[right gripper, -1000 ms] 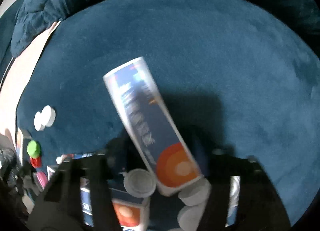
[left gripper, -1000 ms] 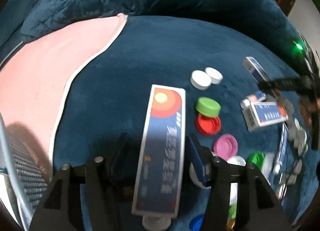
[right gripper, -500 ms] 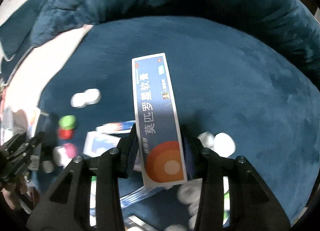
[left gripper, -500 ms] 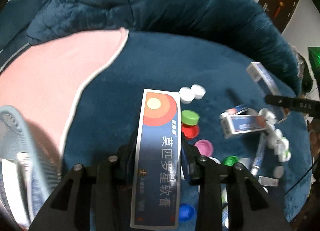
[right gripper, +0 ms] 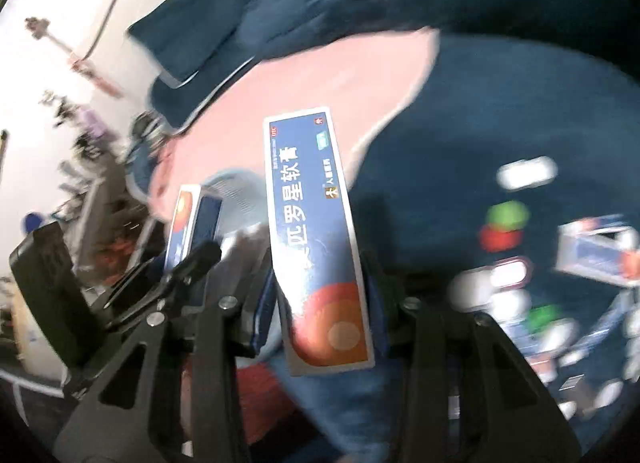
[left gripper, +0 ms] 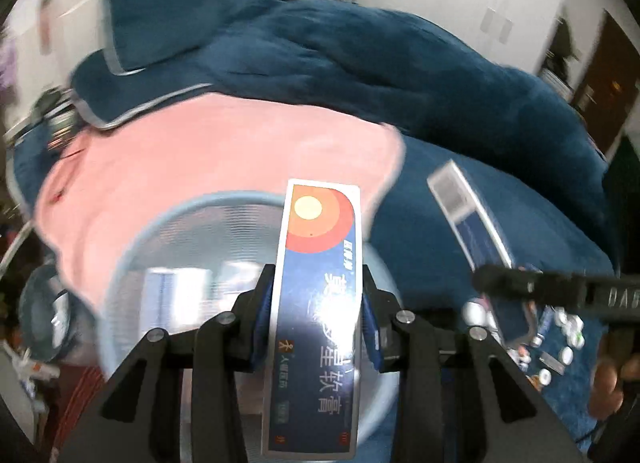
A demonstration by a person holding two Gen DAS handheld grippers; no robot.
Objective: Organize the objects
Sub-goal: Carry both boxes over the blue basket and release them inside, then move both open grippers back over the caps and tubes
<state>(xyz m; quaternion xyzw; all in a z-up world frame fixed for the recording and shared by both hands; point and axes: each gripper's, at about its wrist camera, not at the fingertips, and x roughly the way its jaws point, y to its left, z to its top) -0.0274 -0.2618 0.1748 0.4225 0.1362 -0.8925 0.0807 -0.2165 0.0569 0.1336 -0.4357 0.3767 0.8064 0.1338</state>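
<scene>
Left gripper pinches long blue ointment box, pads on its long sides; long axis runs forward along fingers, orange-circle end farthest out. Pale blue mesh basket directly beneath, rim ahead and to left, pink cloth beyond.

Right gripper clamps second blue box, orange end nearest camera. Blurred bottle caps to its right on blue blanket.

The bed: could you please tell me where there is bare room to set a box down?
Bare: the blue blanket between the pink sheet and the bottle caps. The sheet above the basket is free too. Crowded: the caps and boxes at the right.
</scene>
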